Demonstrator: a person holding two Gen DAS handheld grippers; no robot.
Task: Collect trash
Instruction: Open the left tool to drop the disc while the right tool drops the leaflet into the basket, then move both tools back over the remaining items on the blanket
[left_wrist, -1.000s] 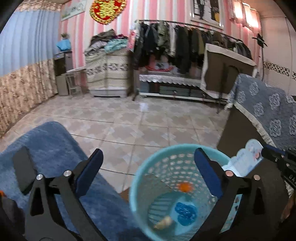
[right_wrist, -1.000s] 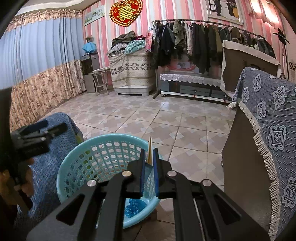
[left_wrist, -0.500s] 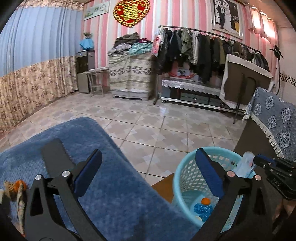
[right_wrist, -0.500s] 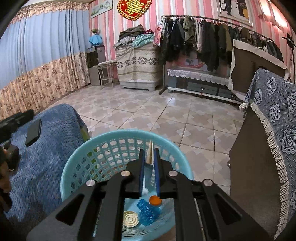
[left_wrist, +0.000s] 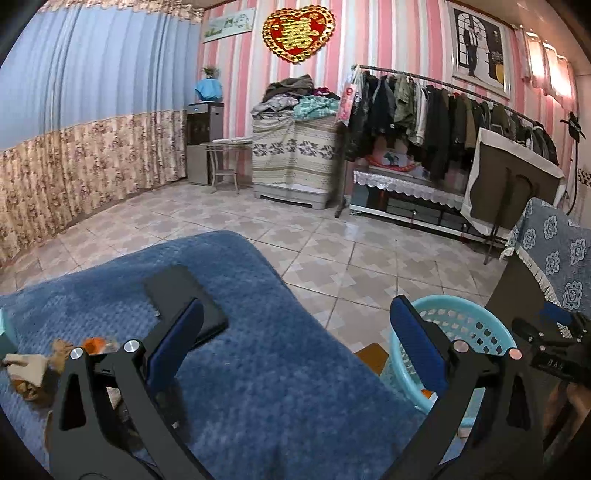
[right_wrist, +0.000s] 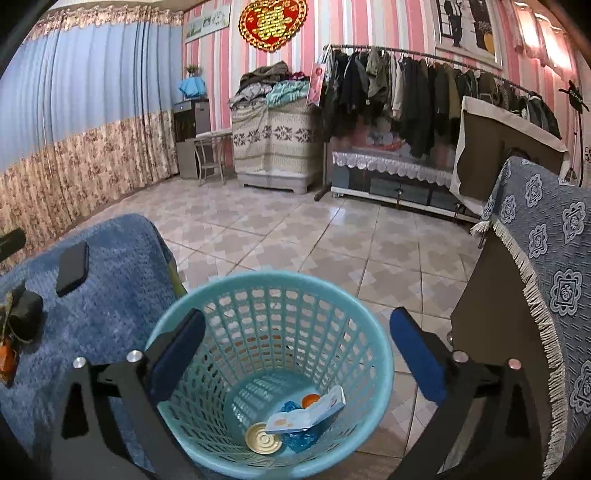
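Note:
A light blue plastic basket (right_wrist: 280, 295) stands on the floor beside a blue-covered surface (left_wrist: 258, 362). My right gripper (right_wrist: 297, 354) is open and empty right above the basket. In the basket lie a white carton (right_wrist: 306, 410), a gold can lid (right_wrist: 263, 438), a crushed blue bottle (right_wrist: 299, 439) and an orange cap (right_wrist: 310, 398). My left gripper (left_wrist: 295, 350) is open and empty over the blue cover. Crumpled brown and orange scraps (left_wrist: 40, 369) lie at its left. The basket rim (left_wrist: 461, 306) shows at the right of the left wrist view.
A black phone (left_wrist: 184, 299) lies on the blue cover; it also shows in the right wrist view (right_wrist: 72, 267). A cabinet with a patterned blue cloth (right_wrist: 546, 266) stands right of the basket. Tiled floor (right_wrist: 295, 236) stretches to a clothes rack (right_wrist: 406, 92).
My right gripper opened and the white carton dropped into the basket. My left gripper swung left, from above the basket to over the blue cover.

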